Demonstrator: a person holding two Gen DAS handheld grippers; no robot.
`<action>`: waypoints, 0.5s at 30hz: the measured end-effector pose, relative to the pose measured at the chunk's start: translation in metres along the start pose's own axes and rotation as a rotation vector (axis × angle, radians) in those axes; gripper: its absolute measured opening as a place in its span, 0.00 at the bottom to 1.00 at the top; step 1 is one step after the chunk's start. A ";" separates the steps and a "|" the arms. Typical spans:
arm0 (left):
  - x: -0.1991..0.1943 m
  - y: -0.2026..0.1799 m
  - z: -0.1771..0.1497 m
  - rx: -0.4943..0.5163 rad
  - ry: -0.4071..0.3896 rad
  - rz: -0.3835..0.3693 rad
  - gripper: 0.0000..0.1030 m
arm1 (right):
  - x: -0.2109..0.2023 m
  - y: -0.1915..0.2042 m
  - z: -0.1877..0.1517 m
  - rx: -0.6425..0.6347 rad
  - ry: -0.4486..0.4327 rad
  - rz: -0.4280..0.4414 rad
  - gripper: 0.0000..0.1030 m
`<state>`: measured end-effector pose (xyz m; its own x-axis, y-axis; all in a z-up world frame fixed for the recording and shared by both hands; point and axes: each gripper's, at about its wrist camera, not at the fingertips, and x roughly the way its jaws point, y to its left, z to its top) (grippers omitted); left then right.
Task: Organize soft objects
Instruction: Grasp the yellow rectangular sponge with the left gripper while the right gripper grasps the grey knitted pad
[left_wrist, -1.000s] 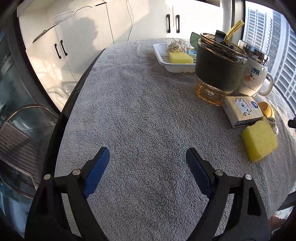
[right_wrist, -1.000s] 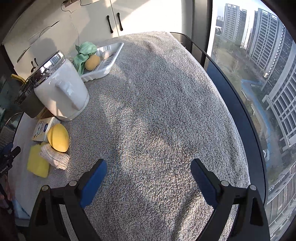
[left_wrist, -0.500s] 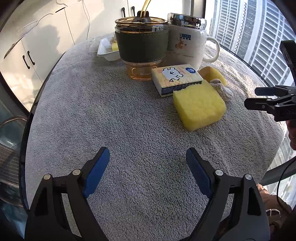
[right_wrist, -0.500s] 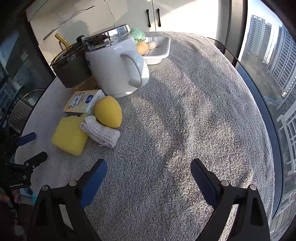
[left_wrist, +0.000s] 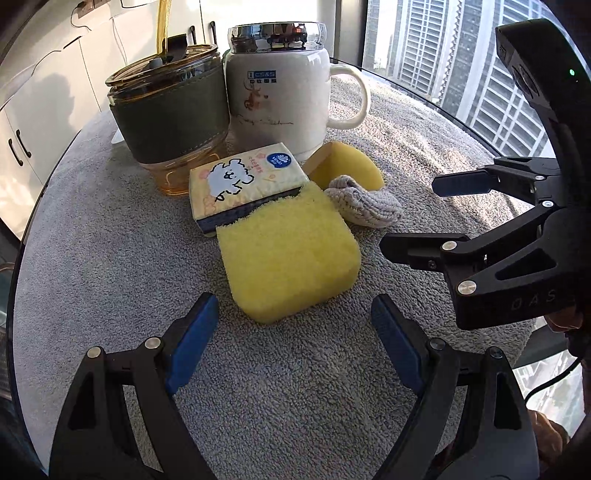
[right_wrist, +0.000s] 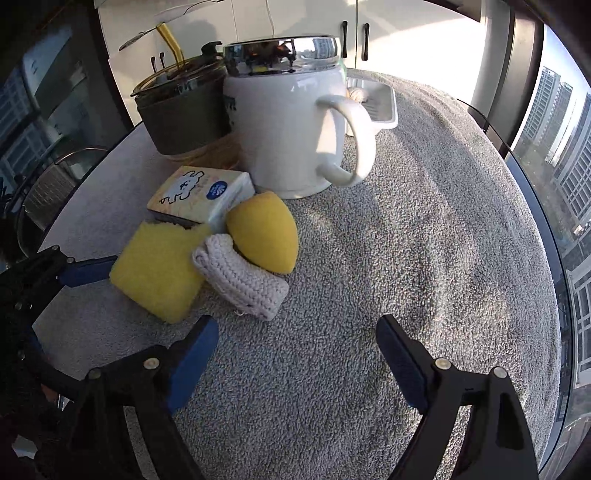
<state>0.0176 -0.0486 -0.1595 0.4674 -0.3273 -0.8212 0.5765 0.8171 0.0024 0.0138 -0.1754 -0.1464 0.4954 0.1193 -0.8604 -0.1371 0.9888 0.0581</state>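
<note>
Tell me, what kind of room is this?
Probably a high-rise flat's kitchen or dining corner: white cupboard doors, tall towers outside the window, and a white lidded mug on a grey towel-covered table.

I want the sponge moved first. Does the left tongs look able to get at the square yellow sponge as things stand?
Probably yes. The left tongs stand open with nothing between them, and the square yellow sponge lies just ahead on bare towel. Only its far edge meets the tissue pack and the knitted cloth.
</note>
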 end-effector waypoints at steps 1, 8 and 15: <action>0.001 -0.003 0.002 0.004 -0.004 0.004 0.82 | -0.005 0.002 -0.006 0.001 0.000 0.003 0.87; 0.013 -0.007 0.018 -0.003 -0.037 0.031 0.82 | -0.012 -0.007 -0.008 0.022 -0.010 0.004 0.87; 0.022 -0.002 0.026 -0.075 -0.048 0.007 0.84 | -0.013 -0.026 -0.008 0.099 -0.011 0.027 0.86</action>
<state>0.0437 -0.0693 -0.1626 0.5039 -0.3424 -0.7930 0.5223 0.8520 -0.0360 0.0037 -0.2034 -0.1404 0.5018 0.1467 -0.8525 -0.0652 0.9891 0.1318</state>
